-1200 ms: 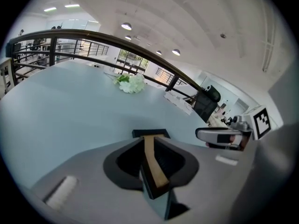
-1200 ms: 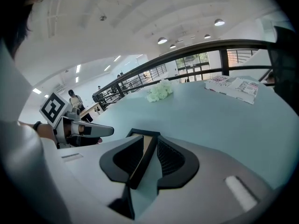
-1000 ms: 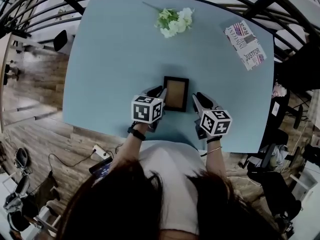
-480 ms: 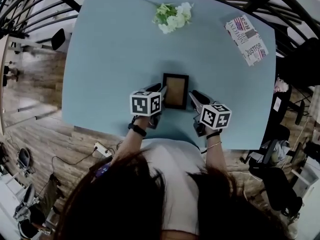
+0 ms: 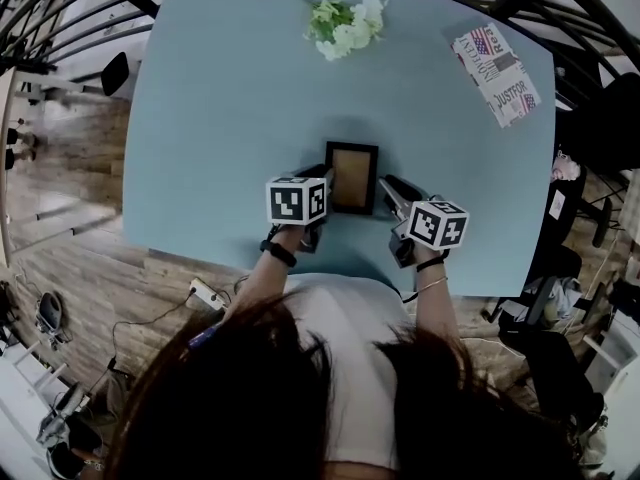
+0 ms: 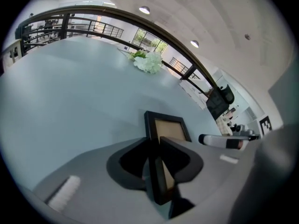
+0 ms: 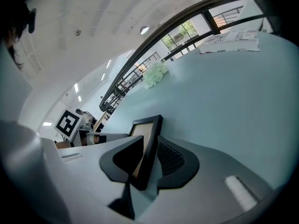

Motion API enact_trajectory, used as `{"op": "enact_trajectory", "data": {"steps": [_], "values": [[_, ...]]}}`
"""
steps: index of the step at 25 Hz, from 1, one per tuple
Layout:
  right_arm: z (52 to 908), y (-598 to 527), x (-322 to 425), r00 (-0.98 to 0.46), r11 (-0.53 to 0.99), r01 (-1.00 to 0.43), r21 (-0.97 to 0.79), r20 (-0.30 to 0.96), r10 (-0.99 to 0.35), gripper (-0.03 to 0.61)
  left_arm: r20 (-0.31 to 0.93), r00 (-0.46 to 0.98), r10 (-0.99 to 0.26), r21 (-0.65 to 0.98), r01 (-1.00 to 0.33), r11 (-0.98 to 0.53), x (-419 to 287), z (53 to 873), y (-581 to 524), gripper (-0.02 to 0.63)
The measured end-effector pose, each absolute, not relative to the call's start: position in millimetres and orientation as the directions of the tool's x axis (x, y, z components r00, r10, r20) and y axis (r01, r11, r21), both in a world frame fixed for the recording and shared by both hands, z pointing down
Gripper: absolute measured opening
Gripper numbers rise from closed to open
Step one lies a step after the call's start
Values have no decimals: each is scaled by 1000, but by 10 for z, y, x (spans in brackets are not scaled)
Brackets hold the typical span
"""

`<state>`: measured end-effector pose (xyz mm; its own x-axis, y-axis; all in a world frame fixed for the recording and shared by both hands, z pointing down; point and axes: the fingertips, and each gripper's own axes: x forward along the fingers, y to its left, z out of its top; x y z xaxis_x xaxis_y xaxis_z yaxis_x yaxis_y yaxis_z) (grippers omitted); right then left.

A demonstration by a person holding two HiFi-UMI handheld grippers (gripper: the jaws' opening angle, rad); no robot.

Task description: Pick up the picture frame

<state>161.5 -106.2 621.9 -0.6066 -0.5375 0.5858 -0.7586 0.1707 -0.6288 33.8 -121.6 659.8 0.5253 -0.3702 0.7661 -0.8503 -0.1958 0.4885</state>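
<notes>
A small black picture frame (image 5: 352,176) with a tan insert lies near the front of the blue table (image 5: 220,118). My left gripper (image 5: 320,180) is shut on its left side. In the left gripper view that black rail (image 6: 159,181) runs between the jaws, and the rest of the frame (image 6: 169,127) stretches ahead. My right gripper (image 5: 386,188) is shut on the frame's right side. The right gripper view shows that edge (image 7: 148,148) pinched between the ribbed pads, with the left gripper's marker cube (image 7: 69,122) beyond it.
A bunch of white flowers (image 5: 345,23) lies at the table's far edge. A printed paper (image 5: 497,73) lies at the far right corner. The table's front edge (image 5: 340,278) runs just below the grippers, close to the person's body. Dark railings and wood floor surround the table.
Both grippers have rolled a little and sunk slightly with the frame still between them. The grips look the same.
</notes>
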Motion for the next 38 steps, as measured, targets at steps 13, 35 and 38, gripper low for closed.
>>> {"op": "enact_trajectory", "data": {"steps": [13, 35, 38], "values": [[6346, -1055, 1557, -669, 120, -688, -715, 563, -485, 101, 731, 575, -368, 566, -812, -145, 304, 6610, -1228, 140], [6348, -1140, 909, -866, 37, -457, -889, 436, -245, 155, 669, 657, -349, 677, -732, -80, 315, 6621, -1240, 138], [6343, -1173, 829, -867, 39, -457, -888, 435, -244, 153, 659, 666, -349, 690, -720, -71, 306, 6613, -1238, 137]]}}
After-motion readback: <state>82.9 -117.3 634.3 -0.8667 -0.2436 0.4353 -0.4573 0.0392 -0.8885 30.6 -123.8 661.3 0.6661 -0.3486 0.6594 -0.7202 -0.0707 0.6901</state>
